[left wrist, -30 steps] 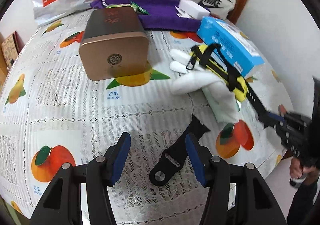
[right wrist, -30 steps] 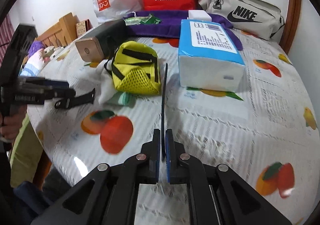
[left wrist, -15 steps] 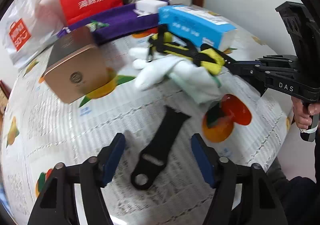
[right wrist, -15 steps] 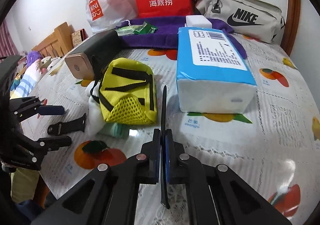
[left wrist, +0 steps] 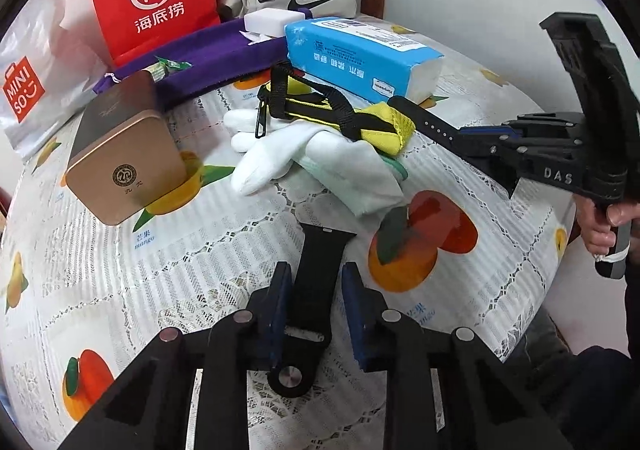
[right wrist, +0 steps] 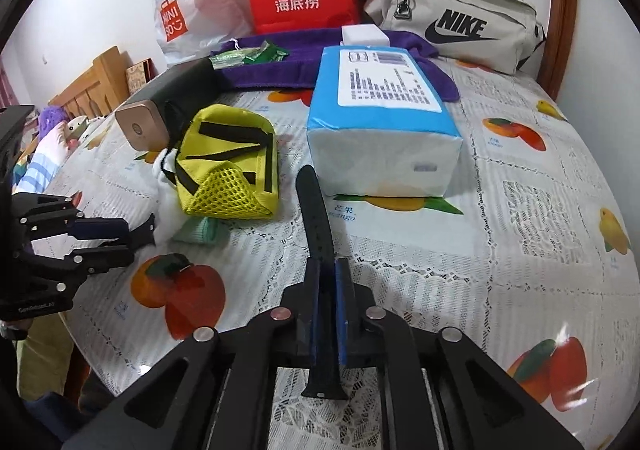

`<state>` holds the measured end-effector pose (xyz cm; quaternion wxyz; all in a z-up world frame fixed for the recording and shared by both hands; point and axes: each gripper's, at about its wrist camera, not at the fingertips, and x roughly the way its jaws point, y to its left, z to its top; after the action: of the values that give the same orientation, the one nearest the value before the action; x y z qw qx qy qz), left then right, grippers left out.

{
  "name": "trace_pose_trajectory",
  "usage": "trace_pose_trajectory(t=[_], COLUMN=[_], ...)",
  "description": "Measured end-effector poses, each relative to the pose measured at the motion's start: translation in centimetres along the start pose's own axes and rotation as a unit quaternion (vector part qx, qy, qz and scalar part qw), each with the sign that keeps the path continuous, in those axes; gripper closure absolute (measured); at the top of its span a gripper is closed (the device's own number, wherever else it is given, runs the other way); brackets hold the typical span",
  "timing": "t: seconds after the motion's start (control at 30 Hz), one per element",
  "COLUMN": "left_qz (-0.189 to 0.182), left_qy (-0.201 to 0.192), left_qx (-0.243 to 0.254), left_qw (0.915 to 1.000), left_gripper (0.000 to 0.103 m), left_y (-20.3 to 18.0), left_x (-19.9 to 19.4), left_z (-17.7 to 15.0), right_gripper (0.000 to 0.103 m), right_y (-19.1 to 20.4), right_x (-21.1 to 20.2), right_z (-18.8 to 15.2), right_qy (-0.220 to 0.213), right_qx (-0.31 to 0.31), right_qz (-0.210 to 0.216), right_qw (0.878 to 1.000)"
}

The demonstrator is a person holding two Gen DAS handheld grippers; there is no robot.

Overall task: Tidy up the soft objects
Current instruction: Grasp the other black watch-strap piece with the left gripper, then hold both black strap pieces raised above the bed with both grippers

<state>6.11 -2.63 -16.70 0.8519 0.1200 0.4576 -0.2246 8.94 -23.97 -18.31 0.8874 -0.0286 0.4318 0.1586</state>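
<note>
Two black watch straps: my left tool [left wrist: 313,310], just closing in, brackets the short strap [left wrist: 316,282] flat on the bench [left wrist: 120,270], pads apparently not yet pressing, while my right tool [right wrist: 327,282] pinches the long strap [right wrist: 316,218].

Both handheld grippers are built of black, angular frames with triangular cut-outs in the arms. Round silver pins are set at the linkage joints. Left gripper [left wrist: 312,306]: two fingers faced with dark blue pads. Right gripper [right wrist: 328,306]: same black build, blue pad faces. Seen from the left wrist camera, the right gripper's body is marked "DAS" in pale letters, with small silver screws along it. Its grey-ended handle is wrapped by a hand [left wrist: 600,226]. Dark clothing is seen below.
</note>
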Motion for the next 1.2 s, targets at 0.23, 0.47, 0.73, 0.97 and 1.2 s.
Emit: trace_pose_trajectory(t=[0.23,0.47,0.73,0.97,1.2], left_qz=[0.005,0.003,0.018,0.033,0.041], left_qy=[-0.002,-0.005,-0.016,-0.025,-0.036], left_qx=[0.003,-0.03,-0.06,-0.095,-0.123], left_qw=[1.0,0.9995,0.9979,0.9947,0.9909], left_gripper=[0.082,0.083,0.083,0.083,0.097], left_y=[-0.5,0.3,1.5,3.4,5.2], left_x=[0.0,-0.5,-2.0,-3.2,-4.2], left_z=[0.1,0.0,0.3,0.5,1.1], right_gripper=[0.095,0.1,0.1,0.1,0.1], right_y=[0.2,0.4,0.0,-0.3,-1.0], right_x=[0.0,-1.8,-3.2,-4.5,-6.5], right_z=[0.0,-0.1,-0.1,0.7,1.6], right_qy=[-0.014,-0.026,-0.03,-0.038,-0.053], right_qx=[0.001,-0.005,0.001,-0.002,-0.002], right_qz=[0.013,0.02,0.011,0.006,0.0], right_qw=[1.0,0.999,0.999,0.999,0.999])
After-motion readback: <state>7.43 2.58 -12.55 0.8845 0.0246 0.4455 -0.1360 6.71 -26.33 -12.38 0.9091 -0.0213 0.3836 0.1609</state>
